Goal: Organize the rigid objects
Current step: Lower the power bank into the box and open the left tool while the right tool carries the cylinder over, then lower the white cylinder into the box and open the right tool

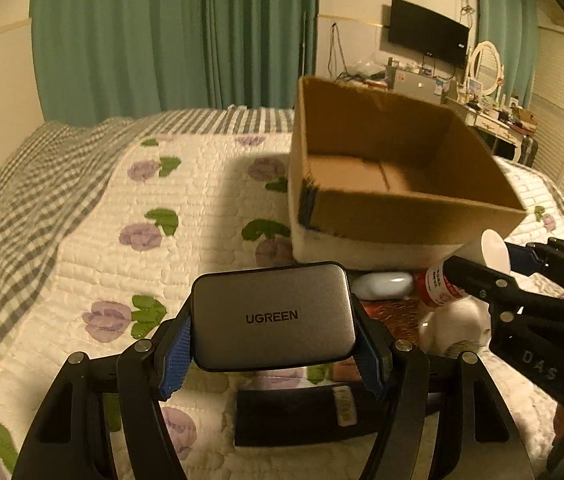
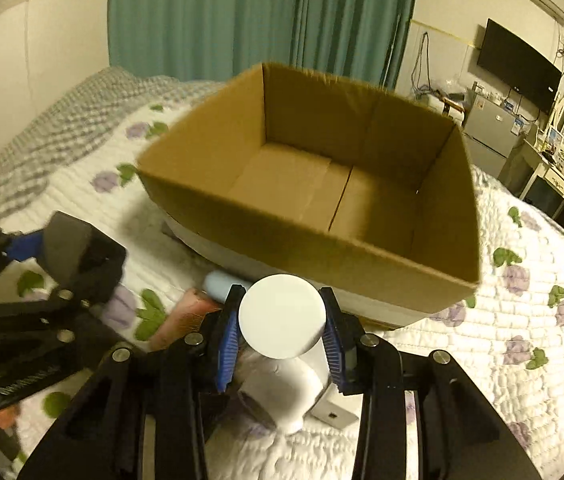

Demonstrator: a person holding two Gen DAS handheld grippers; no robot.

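My left gripper [image 1: 273, 344] is shut on a grey UGREEN charger [image 1: 273, 316] and holds it above the quilt, in front of the open cardboard box [image 1: 402, 216]. My right gripper [image 2: 282, 340] is shut on a white bottle [image 2: 282, 320] with a round white cap, just short of the box's near wall [image 2: 322, 248]. In the left wrist view the right gripper [image 1: 494, 264] shows at the right with the bottle [image 1: 462, 268], which has a red and white label. In the right wrist view the left gripper [image 2: 61, 248] shows at the left. The box looks empty.
The box stands on a bed with a floral quilt [image 1: 161, 240]. A pale blue object [image 1: 382, 285], a dark flat item [image 1: 294, 416], a white rounded object [image 2: 286, 396] and a small silver block [image 2: 334, 412] lie on the quilt near the box. Green curtains, a TV and a dresser stand behind.
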